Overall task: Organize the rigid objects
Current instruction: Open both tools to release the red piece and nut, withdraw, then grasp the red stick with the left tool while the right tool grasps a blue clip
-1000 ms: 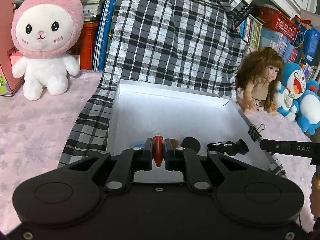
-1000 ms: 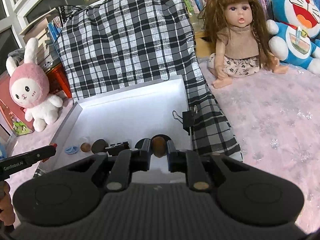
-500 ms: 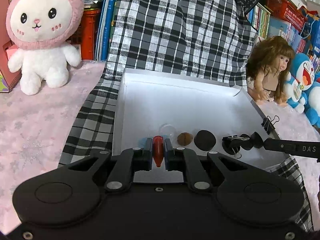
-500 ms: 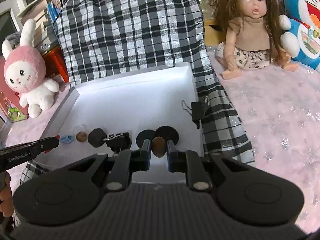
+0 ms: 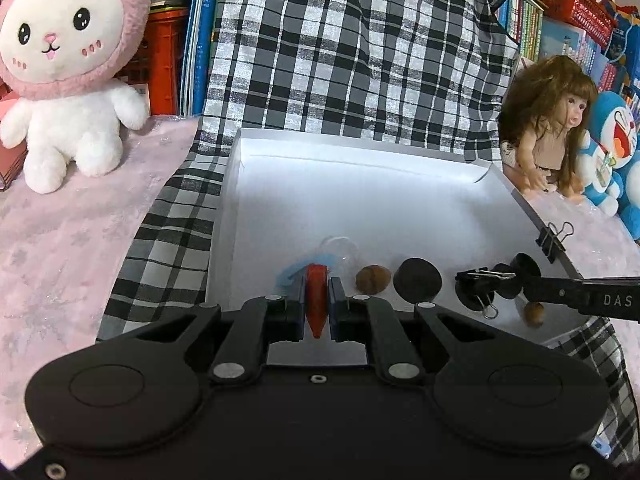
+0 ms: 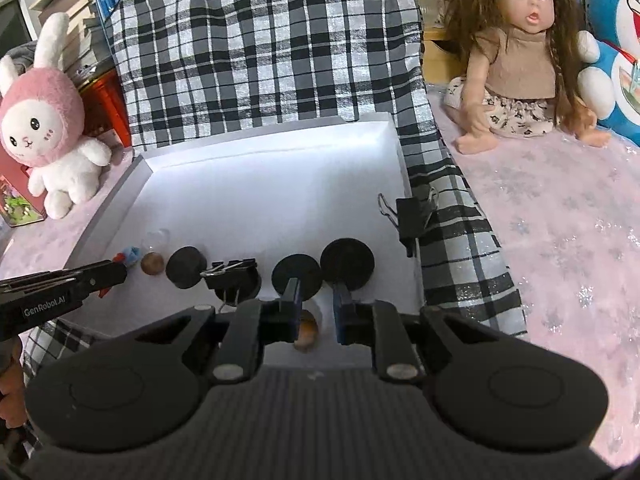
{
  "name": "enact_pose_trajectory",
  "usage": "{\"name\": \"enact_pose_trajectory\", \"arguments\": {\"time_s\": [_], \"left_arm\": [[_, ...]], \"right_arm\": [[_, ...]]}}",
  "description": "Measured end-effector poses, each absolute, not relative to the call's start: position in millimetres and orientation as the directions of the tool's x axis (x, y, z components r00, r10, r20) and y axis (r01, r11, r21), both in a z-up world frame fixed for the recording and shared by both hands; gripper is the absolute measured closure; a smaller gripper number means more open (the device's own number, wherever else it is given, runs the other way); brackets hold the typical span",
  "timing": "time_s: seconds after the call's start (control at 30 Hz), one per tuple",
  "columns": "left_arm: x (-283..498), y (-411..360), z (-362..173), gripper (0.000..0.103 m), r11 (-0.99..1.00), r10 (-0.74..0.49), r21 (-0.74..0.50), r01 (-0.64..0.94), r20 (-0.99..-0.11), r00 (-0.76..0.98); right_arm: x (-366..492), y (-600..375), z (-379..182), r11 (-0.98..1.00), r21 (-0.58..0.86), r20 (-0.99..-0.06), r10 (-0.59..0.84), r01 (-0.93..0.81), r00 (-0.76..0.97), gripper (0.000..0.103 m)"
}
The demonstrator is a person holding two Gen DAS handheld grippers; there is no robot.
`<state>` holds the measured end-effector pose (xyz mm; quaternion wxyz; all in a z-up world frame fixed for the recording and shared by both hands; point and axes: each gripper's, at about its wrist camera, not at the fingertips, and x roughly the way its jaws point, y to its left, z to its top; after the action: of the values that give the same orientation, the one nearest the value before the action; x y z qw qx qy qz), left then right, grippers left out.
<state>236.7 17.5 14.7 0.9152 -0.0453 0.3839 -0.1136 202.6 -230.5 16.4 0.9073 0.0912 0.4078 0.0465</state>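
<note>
Left tool [image 5: 317, 286]: jaws are being kept shut on a red piece [image 5: 316, 312], which is being held upright over the near edge of the white tray [image 5: 360, 184], in front of a blue ring [image 5: 290, 274].

Right tool [image 6: 317, 296]: jaws are being held apart. A brown nut [image 6: 306, 330] is lying on the tray floor between them, not gripped, just in front of two black discs [image 6: 347, 262].

A binder clip [image 6: 410, 216] is being carried on the tray's right rim.

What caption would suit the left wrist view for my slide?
Left gripper holds a red piece above a white tray containing a nut and a black disc.
</note>
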Motion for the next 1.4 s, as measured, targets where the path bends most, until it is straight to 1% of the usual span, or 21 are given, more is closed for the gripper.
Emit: {"name": "enact_pose_trajectory", "arguments": {"time_s": [0.27, 0.3, 0.33, 0.37, 0.4, 0.43, 0.47, 0.5, 0.53, 0.57, 0.63, 0.73, 0.87, 1.0, 1.2, 1.4], "left_arm": [[234, 12, 12, 0.091, 0.974, -0.224, -0.132, 0.184, -0.679, 0.7], [232, 12, 13, 0.087, 0.975, -0.221, -0.126, 0.185, -0.675, 0.704], [230, 12, 14, 0.081, 0.975, -0.221, -0.122, 0.188, -0.671, 0.708], [229, 12, 15, 0.077, 0.975, -0.219, -0.118, 0.19, -0.667, 0.712], [227, 12, 16, 0.069, 0.975, -0.218, -0.116, 0.19, -0.664, 0.715], [225, 12, 18, 0.063, 0.975, -0.218, -0.115, 0.19, -0.661, 0.718], [223, 12, 20, 0.062, 0.975, -0.219, -0.114, 0.191, -0.657, 0.722], [220, 12, 22, 0.06, 0.975, -0.22, -0.113, 0.194, -0.652, 0.726], [217, 12, 24, 0.055, 0.975, -0.218, -0.11, 0.194, -0.648, 0.73], [214, 12, 26, 0.053, 0.975, -0.215, -0.104, 0.195, -0.643, 0.735], [208, 11, 31, 0.046, 0.975, -0.212, -0.09, 0.201, -0.632, 0.746], [194, 9, 39, 0.039, 0.974, -0.209, -0.063, 0.216, -0.61, 0.765], [178, 6, 47, 0.035, 0.971, -0.212, -0.038, 0.238, -0.6, 0.771], [159, 6, 54, 0.033, 0.966, -0.231, -0.042, 0.255, -0.579, 0.782], [126, 7, 62, 0.032, 0.958, -0.259, -0.044, 0.283, -0.556, 0.79], [93, 7, 61, 0.03, 0.952, -0.284, -0.057, 0.3, -0.528, 0.8]], "right_arm": [[201, -234, 15, 0.972, 0.236, -0.72, 0.182, -0.009, 0.669, 0.081], [200, -234, 16, 0.971, 0.238, -0.717, 0.184, -0.011, 0.673, 0.079], [198, -235, 18, 0.971, 0.238, -0.712, 0.184, -0.014, 0.677, 0.078], [196, -234, 19, 0.971, 0.237, -0.708, 0.185, -0.018, 0.682, 0.077], [194, -234, 20, 0.972, 0.235, -0.703, 0.185, -0.021, 0.687, 0.077], [192, -233, 22, 0.972, 0.232, -0.699, 0.185, -0.025, 0.691, 0.072], [190, -233, 23, 0.973, 0.227, -0.695, 0.184, -0.03, 0.695, 0.066], [188, -232, 24, 0.974, 0.223, -0.69, 0.184, -0.036, 0.7, 0.057], [185, -231, 26, 0.975, 0.218, -0.684, 0.184, -0.042, 0.706, 0.054], [182, -231, 27, 0.976, 0.214, -0.679, 0.184, -0.048, 0.711, 0.053], [176, -229, 30, 0.976, 0.208, -0.667, 0.186, -0.059, 0.722, 0.044], [166, -226, 34, 0.976, 0.202, -0.651, 0.192, -0.077, 0.734, 0.041], [154, -223, 39, 0.975, 0.197, -0.631, 0.204, -0.1, 0.749, 0.038], [140, -221, 46, 0.973, 0.193, -0.6, 0.218, -0.125, 0.77, 0.029], [113, -215, 53, 0.977, 0.133, -0.558, 0.211, -0.164, 0.803, 0.017], [86, -212, 47, 0.974, 0.12, -0.523, 0.225, -0.19, 0.822, 0.014]]}}
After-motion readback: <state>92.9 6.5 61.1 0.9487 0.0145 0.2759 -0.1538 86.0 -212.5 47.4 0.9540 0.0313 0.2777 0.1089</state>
